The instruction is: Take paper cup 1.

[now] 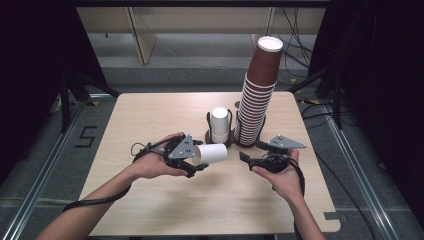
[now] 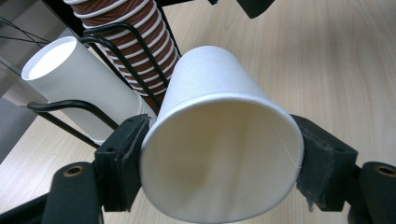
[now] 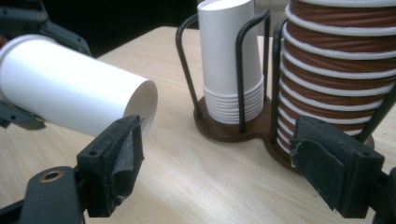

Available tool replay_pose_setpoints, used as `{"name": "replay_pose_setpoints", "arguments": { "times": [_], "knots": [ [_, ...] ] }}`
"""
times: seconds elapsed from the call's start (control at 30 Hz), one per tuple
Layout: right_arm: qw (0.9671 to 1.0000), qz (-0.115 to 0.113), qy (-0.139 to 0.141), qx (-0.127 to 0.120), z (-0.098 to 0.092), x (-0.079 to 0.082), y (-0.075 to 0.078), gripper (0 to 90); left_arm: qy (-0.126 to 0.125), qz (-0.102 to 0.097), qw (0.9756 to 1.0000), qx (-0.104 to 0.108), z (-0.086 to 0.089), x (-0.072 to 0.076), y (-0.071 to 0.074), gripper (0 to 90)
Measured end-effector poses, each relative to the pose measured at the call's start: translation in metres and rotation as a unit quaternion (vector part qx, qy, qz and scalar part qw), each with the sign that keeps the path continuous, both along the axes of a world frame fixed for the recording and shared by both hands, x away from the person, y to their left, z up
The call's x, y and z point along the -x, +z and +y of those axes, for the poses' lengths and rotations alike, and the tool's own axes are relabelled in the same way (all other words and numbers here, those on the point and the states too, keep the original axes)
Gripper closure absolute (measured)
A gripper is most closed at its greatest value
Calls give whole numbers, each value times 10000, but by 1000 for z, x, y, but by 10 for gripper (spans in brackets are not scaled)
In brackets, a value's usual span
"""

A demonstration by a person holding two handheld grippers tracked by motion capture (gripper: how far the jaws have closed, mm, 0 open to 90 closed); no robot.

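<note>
The left gripper (image 1: 196, 161) sits just left of centre in the high view, its jaws clamped on the rim of a white paper cup (image 1: 211, 153) that lies sideways in the air, mouth toward the hand and base pointing right. In the left gripper view the two black pads (image 2: 122, 163) press the cup's rim (image 2: 219, 158) from both sides, squeezing it slightly out of round.

The right gripper (image 1: 248, 159) rests right of centre, its jaws standing apart with nothing between them. In the right gripper view the held cup's base (image 3: 140, 109) hangs just above that gripper's left pad (image 3: 116, 163); I cannot tell whether they touch.

Behind both tools, in the middle of the table (image 1: 150, 115), stands a dark wire holder (image 1: 227, 142). Its left bay carries a short stack of white cups (image 1: 220, 125), its right bay a tall stack of brown cups (image 1: 256, 95) that leans right and rises past the table's far edge.

The left half of the tabletop is bare wood out to its rounded corners, and the near strip by the forearms is open too. The right gripper sits close to the holder's base.
</note>
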State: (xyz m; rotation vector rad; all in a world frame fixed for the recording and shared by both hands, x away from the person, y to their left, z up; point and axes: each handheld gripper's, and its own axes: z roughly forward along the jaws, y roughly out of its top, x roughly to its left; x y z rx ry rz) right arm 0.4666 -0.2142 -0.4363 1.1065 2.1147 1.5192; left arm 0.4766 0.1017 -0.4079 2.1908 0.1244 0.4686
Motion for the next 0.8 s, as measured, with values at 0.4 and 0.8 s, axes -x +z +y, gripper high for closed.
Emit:
{"name": "replay_pose_setpoints", "arguments": {
  "times": [0.4, 0.8],
  "knots": [
    [10000, -34, 37, 26, 4, 0, -3, 191, -27, 79, 10000, 26, 1, -6, 9, 261],
    [9976, -103, 545, 414, 9, 1, -5, 228, -234, 407, 9981, -389, 4, -15, 13, 263]
  ]
}}
